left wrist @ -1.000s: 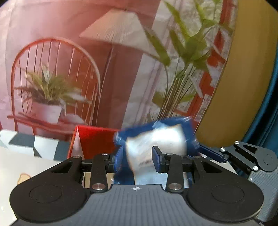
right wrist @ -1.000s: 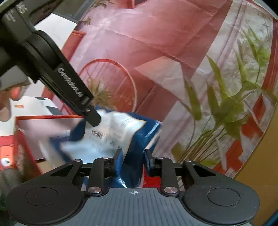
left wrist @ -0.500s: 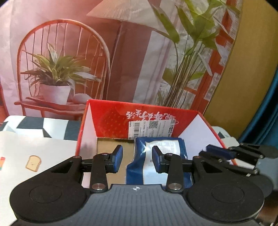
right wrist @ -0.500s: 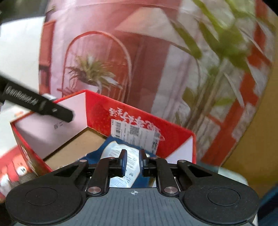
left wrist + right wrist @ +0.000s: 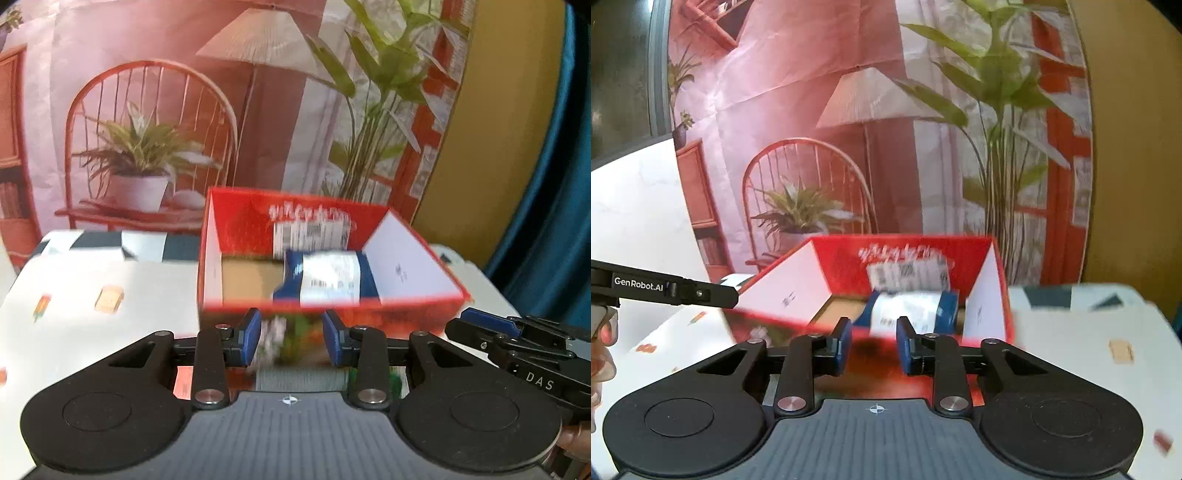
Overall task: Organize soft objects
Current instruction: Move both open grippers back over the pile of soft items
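Observation:
A blue soft pack with a white label (image 5: 330, 277) lies inside the open red cardboard box (image 5: 413, 299), toward its right side. It also shows in the right wrist view (image 5: 908, 306) inside the same box (image 5: 916, 254). My left gripper (image 5: 291, 338) is open and empty, in front of the box's near wall. My right gripper (image 5: 873, 345) is open and empty, also just in front of the box; it shows at the right edge of the left wrist view (image 5: 491, 328).
The box stands on a white table with small printed pictures (image 5: 107, 299). A printed backdrop with a chair, lamp and plants (image 5: 155, 122) hangs behind. A blue curtain (image 5: 554, 206) is at the far right. The left gripper's finger (image 5: 676, 290) reaches in from the left.
Both grippers let go of the blue pack, which now lies in the red box. Both have pulled back from the box and their jaws have opened wider.

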